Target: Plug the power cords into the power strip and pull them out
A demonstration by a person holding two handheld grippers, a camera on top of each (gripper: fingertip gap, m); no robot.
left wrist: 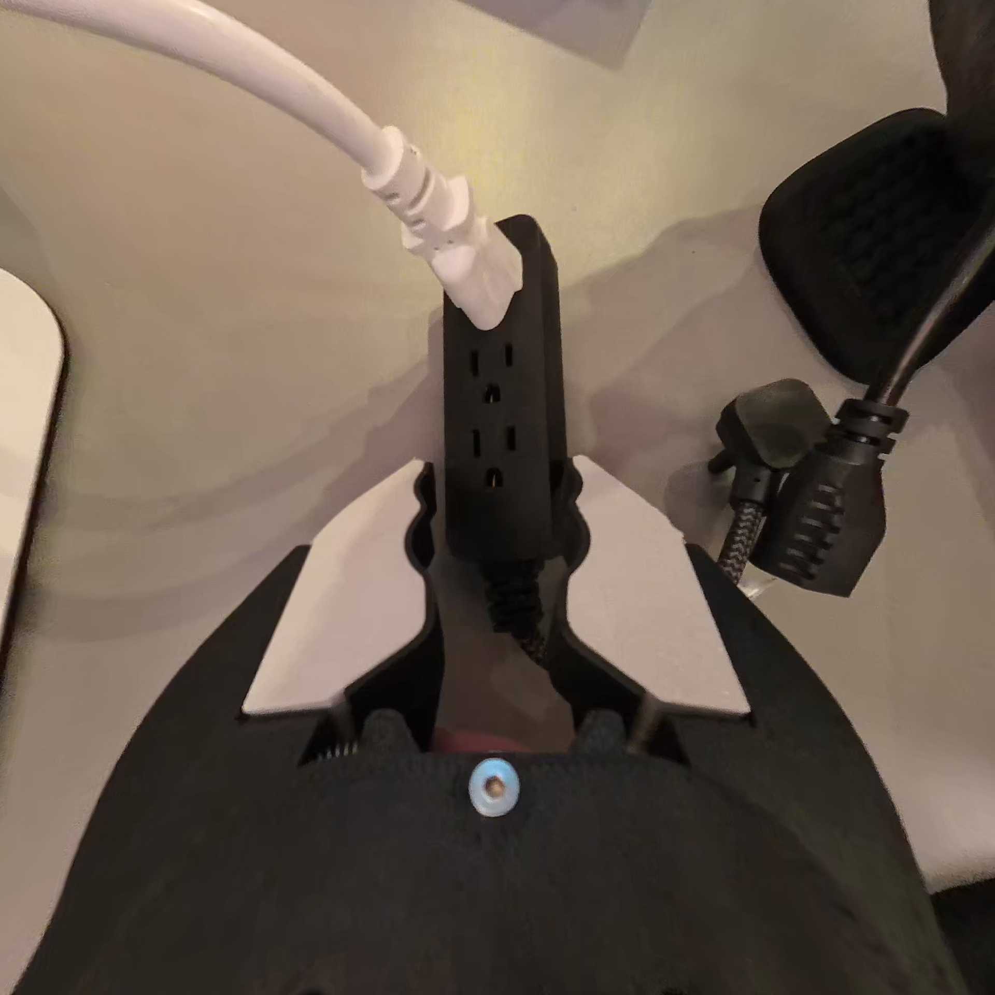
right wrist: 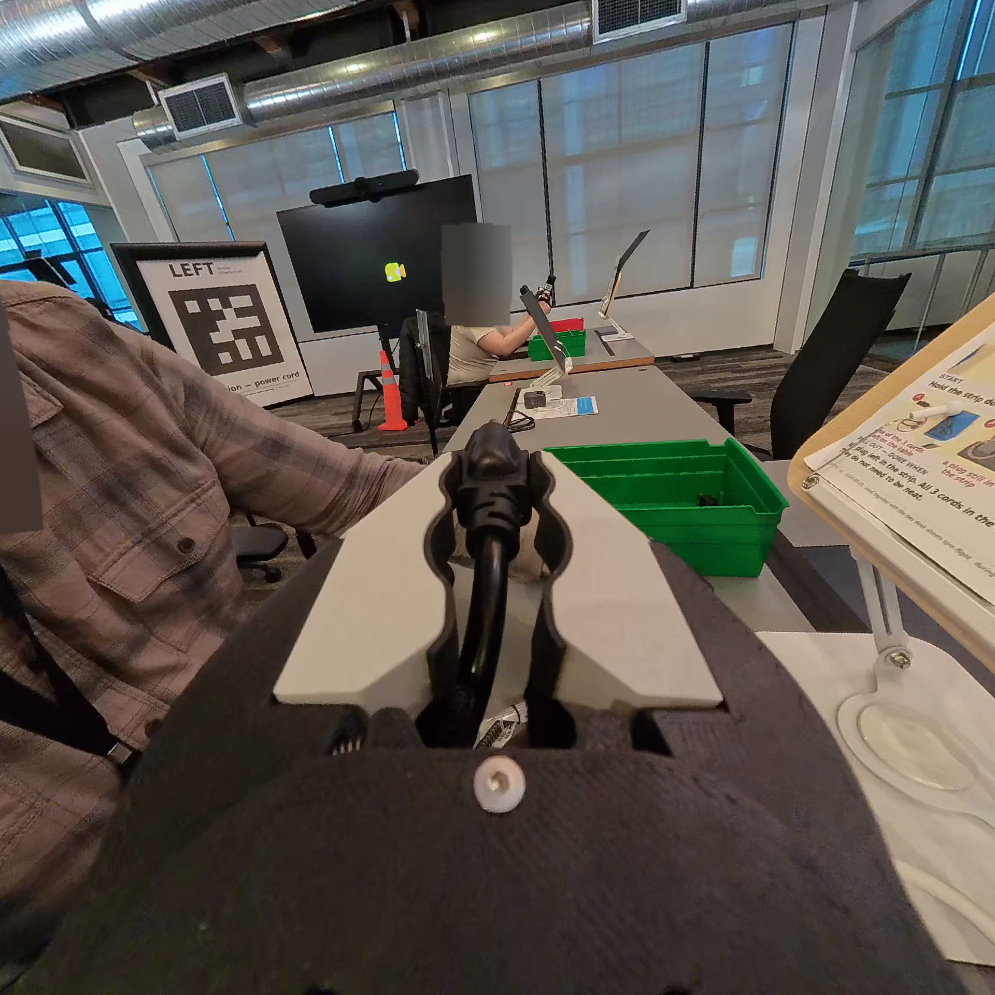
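**Power strip clamped, one cord seated, second plug in transit**

Power strip (left wrist: pixel 500 420): black, slab-shaped, matte plastic, three outlets in a row. Held at its cord end by the left gripper (left wrist: pixel 498 506), whose scalloped jaws are closed onto both long sides; braided black lead (left wrist: pixel 519 608) exits rearward between the fingers. Lies over the pale bench (left wrist: pixel 215 323); contact with the surface cannot be told. Farthest outlet occupied by the white plug (left wrist: pixel 474 269), glossy moulded body with ribbed strain relief and thick white cable (left wrist: pixel 242 70) arching off to the upper left. Two nearer outlets empty.

Black plug (right wrist: pixel 492 484), ribbed rubbery moulding on a smooth round cable, pinched between the closed jaws of the right gripper (right wrist: pixel 495 484). Raised above the bench and aimed out into the room, well apart from the strip. Prongs not visible from behind.

Beside the strip on the right: another black plug (left wrist: pixel 770 425) on a braided cable, close against a black ribbed connector (left wrist: pixel 807 517) hanging from a smooth cable.

Risks, judged:
- Prong misalignment on approach, orientation being unconfirmed; likely jamming against the outlet face.
- Strip pivoting in the left grip under insertion force, the hold being at one end only.
- Stiff white cable levering its plug loose if the strip shifts.
- Slip on the tapered strain relief.

Farther out: green bin (right wrist: pixel 700 506), sloped instruction board (right wrist: pixel 915 457).
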